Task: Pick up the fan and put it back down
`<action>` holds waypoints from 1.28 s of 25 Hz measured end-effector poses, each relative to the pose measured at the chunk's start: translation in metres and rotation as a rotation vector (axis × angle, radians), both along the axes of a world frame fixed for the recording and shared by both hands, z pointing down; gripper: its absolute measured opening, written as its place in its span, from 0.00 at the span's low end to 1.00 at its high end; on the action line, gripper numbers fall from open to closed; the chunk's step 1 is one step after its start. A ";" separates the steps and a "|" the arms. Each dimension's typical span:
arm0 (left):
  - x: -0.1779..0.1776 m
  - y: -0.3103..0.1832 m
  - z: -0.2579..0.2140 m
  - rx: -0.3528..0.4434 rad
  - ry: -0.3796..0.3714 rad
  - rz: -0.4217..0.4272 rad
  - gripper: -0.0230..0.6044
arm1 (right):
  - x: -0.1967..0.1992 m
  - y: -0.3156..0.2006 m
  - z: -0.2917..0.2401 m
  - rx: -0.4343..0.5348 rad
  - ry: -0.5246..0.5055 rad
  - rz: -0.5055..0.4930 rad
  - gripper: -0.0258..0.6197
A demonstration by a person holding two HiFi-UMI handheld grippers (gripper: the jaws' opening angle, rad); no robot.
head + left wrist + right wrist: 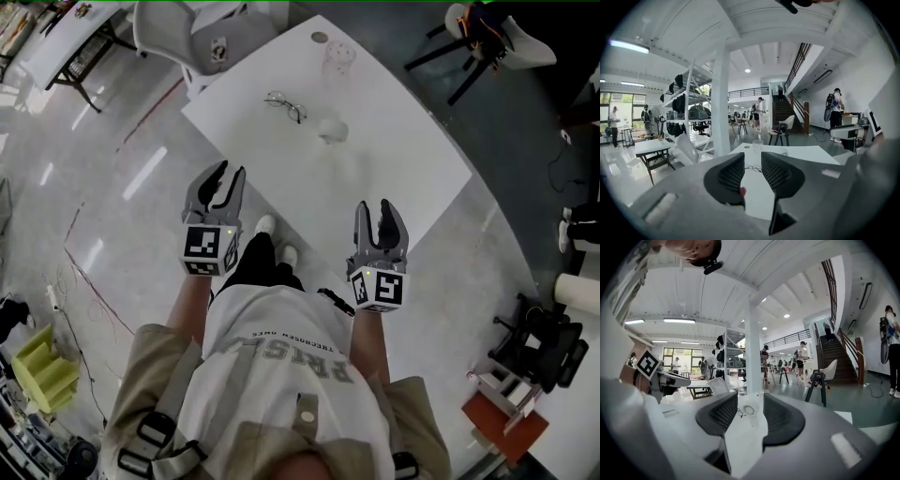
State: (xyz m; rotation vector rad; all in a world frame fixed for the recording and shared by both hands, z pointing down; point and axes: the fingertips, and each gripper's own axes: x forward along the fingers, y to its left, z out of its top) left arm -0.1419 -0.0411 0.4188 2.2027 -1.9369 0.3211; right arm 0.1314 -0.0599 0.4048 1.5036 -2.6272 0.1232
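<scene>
Shirt (281, 366) nearest; white fan (333, 129) faint on table (403, 159).

Table (403, 159) smooth matt white; floor (112, 169) glossy; fan (333, 129) white plastic; cup (338, 58) clear glass.

a large open-plan lab or workshop hall: polished grey floor (103, 187), a white pillar (721, 93), a metal shelving rack (686, 110) loaded with bags, a staircase (834, 357) up to a railed mezzanine (747, 92), scattered work tables (652, 147), people (834, 110) standing about, loose cables (89, 272) on the floor
</scene>
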 end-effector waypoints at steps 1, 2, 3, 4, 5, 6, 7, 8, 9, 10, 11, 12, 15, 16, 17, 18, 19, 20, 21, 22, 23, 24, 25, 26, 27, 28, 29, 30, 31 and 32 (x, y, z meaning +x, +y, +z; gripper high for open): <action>-0.001 0.004 -0.003 0.011 0.001 -0.014 0.22 | 0.002 0.002 -0.002 0.003 0.002 0.007 0.30; -0.001 0.008 -0.005 0.020 0.001 -0.026 0.20 | 0.003 0.003 -0.003 0.005 0.002 0.017 0.28; -0.002 0.012 -0.006 0.029 -0.001 -0.037 0.18 | 0.005 0.005 -0.004 0.006 0.004 0.025 0.26; -0.002 0.015 -0.008 0.038 -0.007 -0.046 0.16 | 0.005 0.006 -0.005 0.007 0.012 0.030 0.25; -0.002 0.017 -0.011 0.047 -0.014 -0.052 0.14 | 0.006 0.007 -0.007 0.009 0.021 0.031 0.23; -0.002 0.020 -0.013 0.054 -0.020 -0.059 0.12 | 0.006 0.009 -0.008 0.010 0.028 0.032 0.22; -0.002 0.022 -0.015 0.059 -0.024 -0.065 0.11 | 0.006 0.010 -0.009 0.013 0.032 0.035 0.21; -0.002 0.024 -0.016 0.064 -0.027 -0.072 0.09 | 0.007 0.011 -0.010 0.016 0.037 0.037 0.20; -0.002 0.026 -0.018 0.071 -0.031 -0.079 0.08 | 0.007 0.012 -0.011 0.019 0.040 0.039 0.18; -0.003 0.027 -0.019 0.077 -0.038 -0.084 0.07 | 0.008 0.013 -0.012 0.021 0.043 0.039 0.16; -0.004 0.028 -0.020 0.081 -0.045 -0.089 0.06 | 0.007 0.013 -0.012 0.022 0.044 0.038 0.14; -0.005 0.029 -0.019 0.083 -0.047 -0.093 0.06 | 0.007 0.014 -0.013 0.023 0.044 0.038 0.13; -0.006 0.032 -0.019 0.087 -0.037 -0.100 0.06 | 0.006 0.015 -0.016 0.038 0.052 0.045 0.08; -0.005 0.032 -0.020 0.093 -0.032 -0.101 0.06 | 0.007 0.016 -0.017 0.046 0.060 0.049 0.04; -0.005 0.033 -0.021 0.099 -0.027 -0.102 0.06 | 0.007 0.016 -0.018 0.051 0.066 0.053 0.04; -0.004 0.034 -0.023 0.105 -0.023 -0.105 0.06 | 0.007 0.016 -0.019 0.055 0.070 0.056 0.04; -0.003 0.034 -0.024 0.112 -0.018 -0.108 0.06 | 0.007 0.016 -0.021 0.058 0.070 0.059 0.04; -0.002 0.035 -0.026 0.121 -0.015 -0.110 0.06 | 0.007 0.017 -0.022 0.061 0.068 0.061 0.04; -0.002 0.035 -0.028 0.133 -0.013 -0.112 0.06 | 0.006 0.017 -0.023 0.064 0.065 0.062 0.04; -0.001 0.034 -0.031 0.146 -0.013 -0.113 0.06 | 0.005 0.017 -0.024 0.067 0.063 0.062 0.04; 0.000 0.033 -0.034 0.161 -0.014 -0.112 0.06 | 0.004 0.016 -0.025 0.070 0.061 0.063 0.04; 0.002 0.032 -0.037 0.175 -0.016 -0.111 0.06 | 0.003 0.014 -0.026 0.073 0.060 0.064 0.04; 0.003 0.030 -0.040 0.190 -0.019 -0.108 0.06 | 0.002 0.013 -0.028 0.077 0.059 0.066 0.04; 0.005 0.028 -0.043 0.205 -0.023 -0.105 0.06 | 0.001 0.011 -0.030 0.082 0.057 0.069 0.04; 0.006 0.027 -0.047 0.220 -0.025 -0.100 0.06 | 0.000 0.010 -0.033 0.088 0.055 0.072 0.04; 0.009 0.025 -0.050 0.235 -0.028 -0.095 0.06 | -0.002 0.008 -0.035 0.094 0.052 0.075 0.04; 0.011 0.023 -0.054 0.248 -0.029 -0.089 0.06 | -0.003 0.007 -0.038 0.101 0.048 0.076 0.04; 0.013 0.021 -0.056 0.259 -0.029 -0.082 0.06 | -0.005 0.006 -0.040 0.107 0.046 0.077 0.04; 0.016 0.018 -0.058 0.269 -0.029 -0.075 0.06 | -0.006 0.004 -0.042 0.114 0.045 0.076 0.04; 0.018 0.016 -0.061 0.278 -0.028 -0.069 0.06 | -0.008 0.003 -0.045 0.121 0.045 0.076 0.04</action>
